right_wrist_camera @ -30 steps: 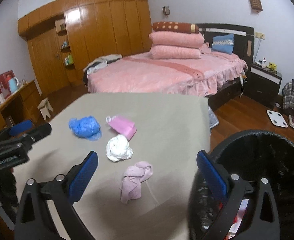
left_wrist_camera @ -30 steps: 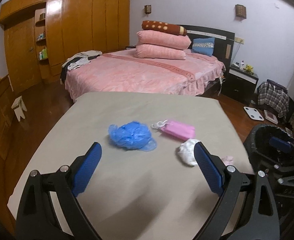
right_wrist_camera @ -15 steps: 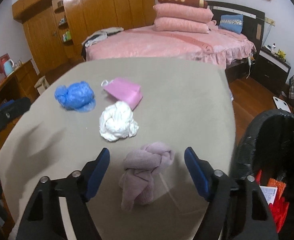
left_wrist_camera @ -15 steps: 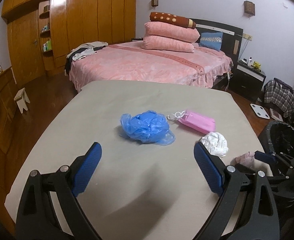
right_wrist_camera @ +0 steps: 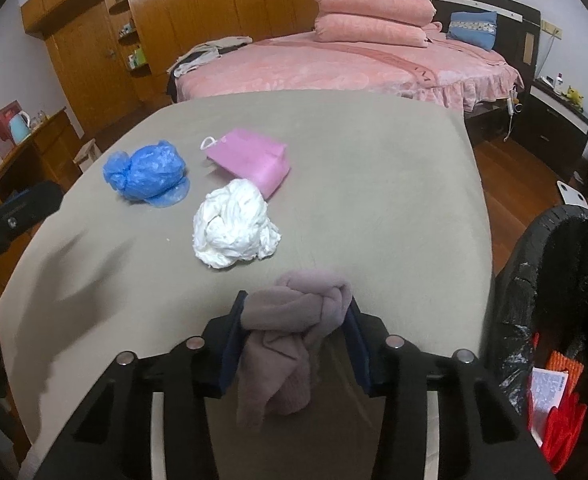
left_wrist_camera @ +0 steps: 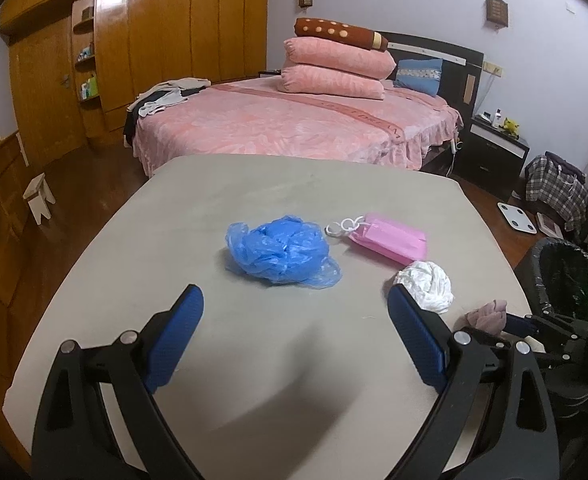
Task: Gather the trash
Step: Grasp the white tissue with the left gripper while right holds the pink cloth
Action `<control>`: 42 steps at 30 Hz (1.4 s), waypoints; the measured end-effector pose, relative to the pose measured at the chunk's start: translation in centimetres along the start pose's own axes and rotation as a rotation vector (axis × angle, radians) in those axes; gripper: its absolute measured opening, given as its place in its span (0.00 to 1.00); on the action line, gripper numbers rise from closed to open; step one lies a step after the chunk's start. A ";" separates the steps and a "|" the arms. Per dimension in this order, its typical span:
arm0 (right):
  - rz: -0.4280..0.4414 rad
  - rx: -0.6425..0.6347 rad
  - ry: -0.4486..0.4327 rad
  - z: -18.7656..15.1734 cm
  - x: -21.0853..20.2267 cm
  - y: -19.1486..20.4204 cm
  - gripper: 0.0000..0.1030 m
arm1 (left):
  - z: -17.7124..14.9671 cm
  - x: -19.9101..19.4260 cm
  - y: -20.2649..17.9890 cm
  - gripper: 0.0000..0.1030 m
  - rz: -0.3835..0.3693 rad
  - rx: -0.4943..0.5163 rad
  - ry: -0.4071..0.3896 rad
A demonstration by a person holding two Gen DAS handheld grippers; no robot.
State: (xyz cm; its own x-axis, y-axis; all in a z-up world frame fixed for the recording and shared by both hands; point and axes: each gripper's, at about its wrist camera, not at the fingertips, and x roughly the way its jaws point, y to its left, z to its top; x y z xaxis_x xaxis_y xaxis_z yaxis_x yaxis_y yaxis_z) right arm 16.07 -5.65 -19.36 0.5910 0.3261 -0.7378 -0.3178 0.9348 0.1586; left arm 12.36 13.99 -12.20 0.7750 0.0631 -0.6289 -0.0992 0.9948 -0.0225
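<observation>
On the grey table lie a crumpled blue plastic bag, a pink mask, a white tissue wad and a knotted mauve cloth. My right gripper is shut on the mauve cloth at the table's near edge. My left gripper is open and empty, above the table just short of the blue bag. The left wrist view also shows the mask, the tissue and the cloth.
A bin with a black liner stands right of the table and holds red and orange trash. It also shows in the left wrist view. A pink bed lies beyond the table, wooden wardrobes behind it.
My right gripper moved down and forward onto the mauve cloth and closed on it. My left gripper swung left and nearer the blue bag, still open.
</observation>
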 end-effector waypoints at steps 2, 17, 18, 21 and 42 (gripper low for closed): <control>-0.005 -0.005 -0.024 0.4 -0.6 0.1 0.43 | 0.1 0.1 -0.3 0.88 -0.005 0.002 0.002; -0.052 0.030 -0.119 4.6 -2.9 -3.2 0.43 | 1.4 3.8 -5.2 0.88 -0.094 0.037 0.022; -0.057 0.033 -0.119 4.7 -3.0 -3.5 0.43 | 1.3 4.2 -5.7 0.88 -0.101 0.039 0.031; -0.065 0.039 -0.116 4.8 -2.9 -4.1 0.43 | 1.0 5.5 -6.6 0.80 -0.125 0.047 0.062; -0.058 0.080 -0.121 4.5 -3.1 -5.7 0.43 | -0.5 9.9 -10.2 0.36 -0.219 0.063 0.200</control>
State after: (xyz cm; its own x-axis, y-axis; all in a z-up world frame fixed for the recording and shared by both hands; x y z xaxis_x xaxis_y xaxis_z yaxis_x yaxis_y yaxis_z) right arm 19.35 -11.36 -15.05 0.6931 0.2807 -0.6639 -0.2228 0.9594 0.1731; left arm 20.75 4.43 -18.57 0.6345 -0.1640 -0.7553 0.1004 0.9864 -0.1298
